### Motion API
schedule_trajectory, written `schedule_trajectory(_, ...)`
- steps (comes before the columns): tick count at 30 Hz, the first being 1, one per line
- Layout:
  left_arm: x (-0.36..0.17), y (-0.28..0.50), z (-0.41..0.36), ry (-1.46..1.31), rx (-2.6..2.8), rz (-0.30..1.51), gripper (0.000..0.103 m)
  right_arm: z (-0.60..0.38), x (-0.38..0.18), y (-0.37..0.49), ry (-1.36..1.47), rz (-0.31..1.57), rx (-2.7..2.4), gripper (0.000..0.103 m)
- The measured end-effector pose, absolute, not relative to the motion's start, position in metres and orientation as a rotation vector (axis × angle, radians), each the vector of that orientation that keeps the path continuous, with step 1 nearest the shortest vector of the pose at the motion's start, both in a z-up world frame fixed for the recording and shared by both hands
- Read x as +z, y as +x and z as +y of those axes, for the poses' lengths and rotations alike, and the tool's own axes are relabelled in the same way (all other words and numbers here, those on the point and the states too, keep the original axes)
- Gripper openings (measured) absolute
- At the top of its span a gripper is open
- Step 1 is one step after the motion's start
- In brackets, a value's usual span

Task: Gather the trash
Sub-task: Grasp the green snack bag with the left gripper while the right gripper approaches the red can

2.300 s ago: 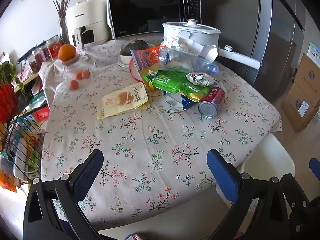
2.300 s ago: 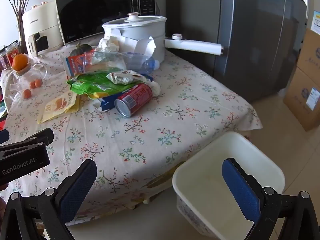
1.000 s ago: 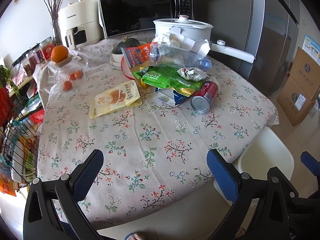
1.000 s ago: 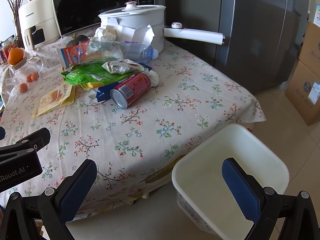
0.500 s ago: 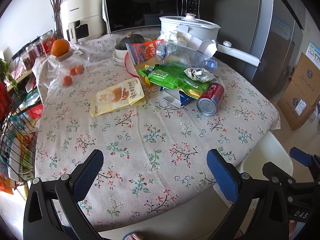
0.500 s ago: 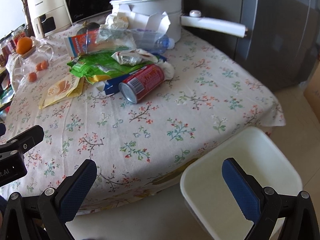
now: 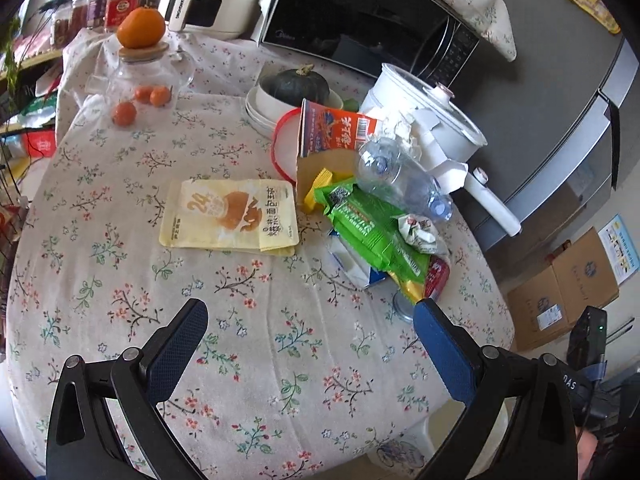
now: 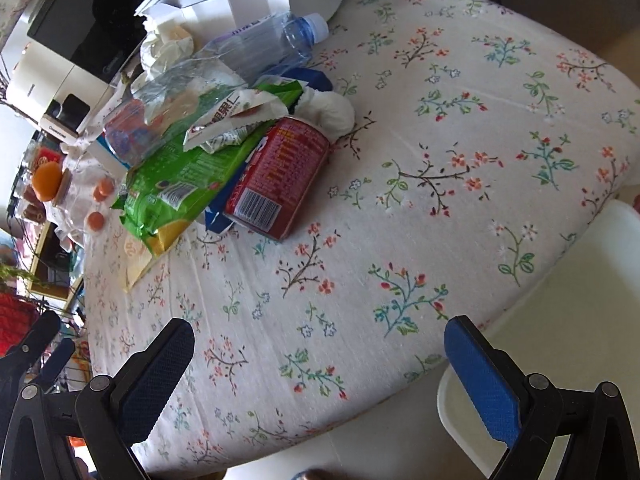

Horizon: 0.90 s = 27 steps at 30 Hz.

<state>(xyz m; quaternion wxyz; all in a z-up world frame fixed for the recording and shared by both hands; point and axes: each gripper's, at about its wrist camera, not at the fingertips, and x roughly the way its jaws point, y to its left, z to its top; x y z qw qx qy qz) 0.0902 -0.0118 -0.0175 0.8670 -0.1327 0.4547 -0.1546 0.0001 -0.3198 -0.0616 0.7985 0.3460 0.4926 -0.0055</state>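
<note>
A heap of trash lies on the floral tablecloth (image 7: 248,320): a red can (image 8: 280,172) on its side, a green snack bag (image 8: 180,176), a crumpled wrapper (image 8: 236,120), a clear plastic bottle (image 8: 264,48), a white tissue wad (image 8: 332,110) and a yellow pouch (image 7: 230,214). An orange carton (image 7: 332,132) leans behind the heap. My left gripper (image 7: 310,338) hangs open over the near table edge. My right gripper (image 8: 318,354) is open too, low over the cloth in front of the can. A white bin (image 8: 568,344) stands on the floor by the table's right edge.
A white pot (image 7: 424,120) with a long handle, a microwave (image 7: 360,16), a bowl holding a dark squash (image 7: 294,84) and a glass jar topped by an orange (image 7: 142,28) stand at the back. Cardboard boxes (image 7: 564,292) sit on the floor at right.
Both grippers have moved in toward the table and tilted. The right one has dropped low over the cloth toward the can; the left now looks over the pouch and heap from closer.
</note>
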Motion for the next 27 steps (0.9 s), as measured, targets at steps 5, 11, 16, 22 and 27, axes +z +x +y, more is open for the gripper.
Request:
schedule_trajectory(5, 0.007, 0.120, -0.031, -0.247, -0.380, 0.883, 0.099, -0.340, -0.078, 0.026, 0.831, 1.069, -0.013, 0.103)
schedule_trajectory(11, 0.016, 0.170, -0.094, 0.060, -0.496, 0.846, 0.101, -0.354, -0.095, 0.033, 0.983, 1.056, 0.019, 0.102)
schedule_trajectory(16, -0.013, 0.210, -0.095, 0.069, -0.455, 0.907, 0.101, -0.357, -0.099, 0.038, 0.985, 1.045, 0.044, 0.102)
schedule_trajectory(22, -0.031, 0.196, -0.068, 0.020, -0.348, 1.007, 0.101, -0.360, -0.115, 0.047, 1.014, 1.056, 0.053, 0.101)
schedule_trajectory(27, -0.042, 0.192, -0.050, -0.208, -0.384, 1.032, 0.100, -0.352, -0.116, 0.059, 1.018, 1.025, 0.092, 0.099)
